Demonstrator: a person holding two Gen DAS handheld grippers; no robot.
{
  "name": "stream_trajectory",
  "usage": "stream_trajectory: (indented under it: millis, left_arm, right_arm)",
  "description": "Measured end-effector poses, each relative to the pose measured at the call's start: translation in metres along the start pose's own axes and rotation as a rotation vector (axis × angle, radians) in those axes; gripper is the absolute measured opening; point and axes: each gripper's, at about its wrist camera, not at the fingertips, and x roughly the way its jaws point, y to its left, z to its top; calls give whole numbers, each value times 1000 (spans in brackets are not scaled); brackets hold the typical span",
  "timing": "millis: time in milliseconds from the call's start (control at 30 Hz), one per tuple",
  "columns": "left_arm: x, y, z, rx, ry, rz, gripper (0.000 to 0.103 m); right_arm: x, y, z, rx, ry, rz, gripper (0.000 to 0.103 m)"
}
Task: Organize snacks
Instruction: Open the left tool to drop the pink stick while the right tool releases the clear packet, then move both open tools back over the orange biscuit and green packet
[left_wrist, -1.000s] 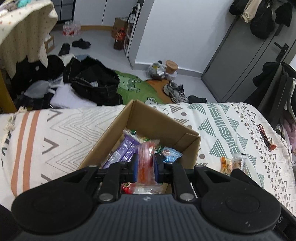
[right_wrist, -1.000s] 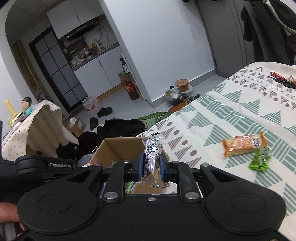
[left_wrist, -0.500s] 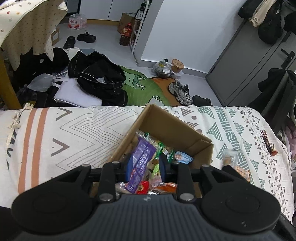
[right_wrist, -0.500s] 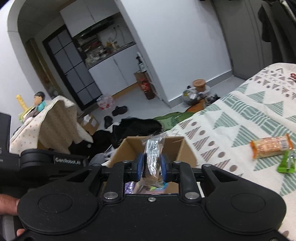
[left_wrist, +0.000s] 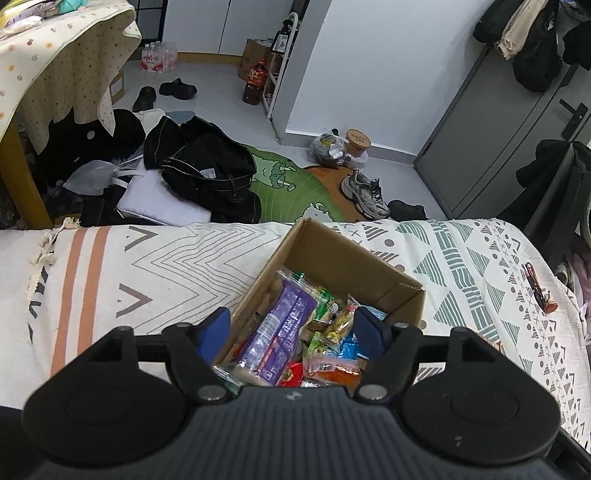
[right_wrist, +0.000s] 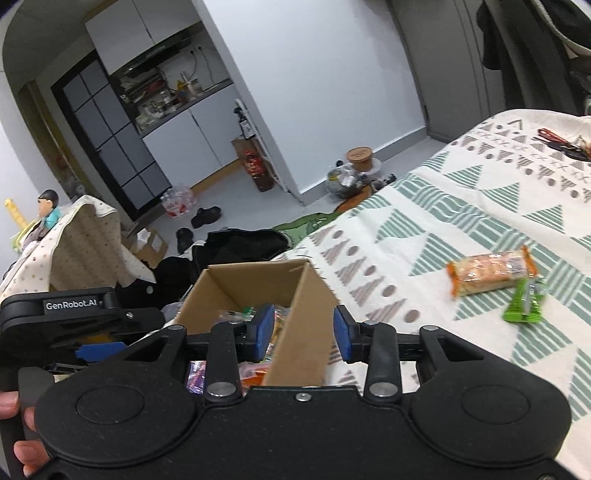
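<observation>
Your left hand-held gripper (left_wrist: 291, 326) hangs released over the open brown cardboard box (left_wrist: 354, 264) on the bed, its blue-padded fingers (left_wrist: 216, 326) spread wide with nothing between them. One pad sits over the box's left wall and the other over the packets inside. Directly beneath lie the snacks: a long purple foil packet (left_wrist: 280, 332) propped lengthwise, a small orange wrapper (left_wrist: 334, 369), a blue wrapper (left_wrist: 349, 349) and green-edged packets (left_wrist: 321, 295) crowded behind. The print on them is too small to read.

Your right hand-held gripper (right_wrist: 303, 330) is also released and empty. It straddles the box's (right_wrist: 306, 332) near right wall, the left pad over the snacks inside and the right pad outside over the patterned bedspread (right_wrist: 424, 229). To its right, well apart from the box, an orange-wrapped rectangular snack bar (right_wrist: 491, 271) lies on the bedspread, with a bright green wrapped snack (right_wrist: 524, 304) touching its lower right end.

In the right wrist view the side of the left unit reads "GenRobot.AI" on a black label (right_wrist: 70, 304). Your fingers (right_wrist: 11, 404) show at the left edge. The red bottle (left_wrist: 256, 77) on the floor carries a label you cannot read clearly.
</observation>
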Motion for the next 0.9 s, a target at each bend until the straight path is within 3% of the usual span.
stream_trajectory:
  millis: [133, 333, 433, 633, 900]
  left_arm:
    - [-1, -10, -5, 18, -1, -11, 73]
    - [0, -34, -13, 51, 1, -45, 73]
    - [3, -46, -18, 81, 7, -58, 73]
    - [8, -76, -27, 135, -20, -55, 87]
    - [16, -115, -34, 209, -27, -67, 89]
  right_arm:
    - [-9, -11, -1, 11, -10, -37, 47]
    - [-19, -33, 1, 30, -44, -121, 73]
    - [-22, -42, 3, 38, -58, -157, 79]
    - [-30, -61, 4, 86, -83, -193, 99]
    - [-37, -88, 5, 132, -88, -247, 103]
